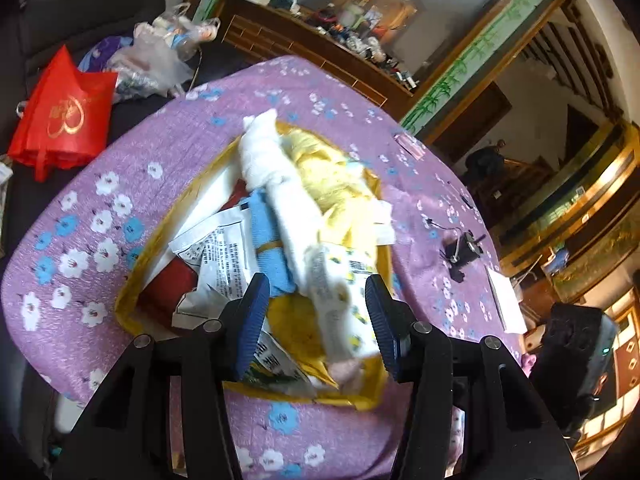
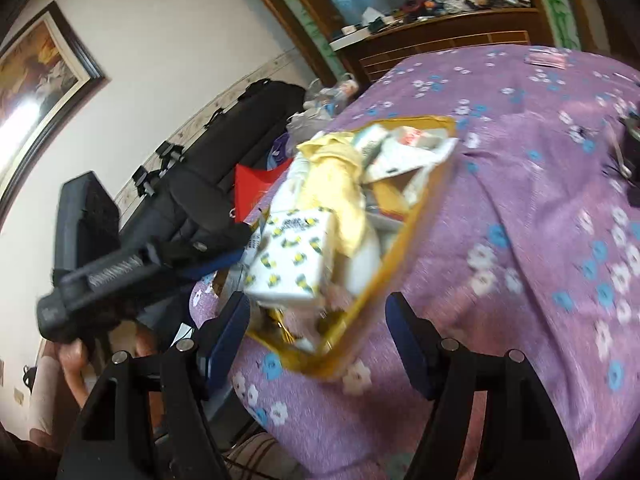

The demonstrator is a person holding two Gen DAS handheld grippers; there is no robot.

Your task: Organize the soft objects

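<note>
The box [image 2: 400, 240] and its heap are smeared by motion in the right wrist view, so the print on the bee-pattern pack [image 2: 288, 260] cannot be read. In the left wrist view that pack [image 1: 352, 304] is also blurred, and the left gripper [image 1: 316, 320] covers the box's near corner [image 1: 360, 400]. A red thing [image 1: 168, 284] lies mostly buried under printed packets [image 1: 216, 248]; what it is cannot be told. The blue cloth [image 1: 268, 248] is half hidden by the white roll [image 1: 280, 192]. Whether the pads [image 1: 252, 312] touch anything is unclear. The desk [image 1: 80, 208] runs off the frame below. Clutter on the far cabinet [image 1: 352, 36] is too small to name. A hand [image 2: 72, 356] at the lower left of the right wrist view is partly hidden behind the other gripper.
</note>
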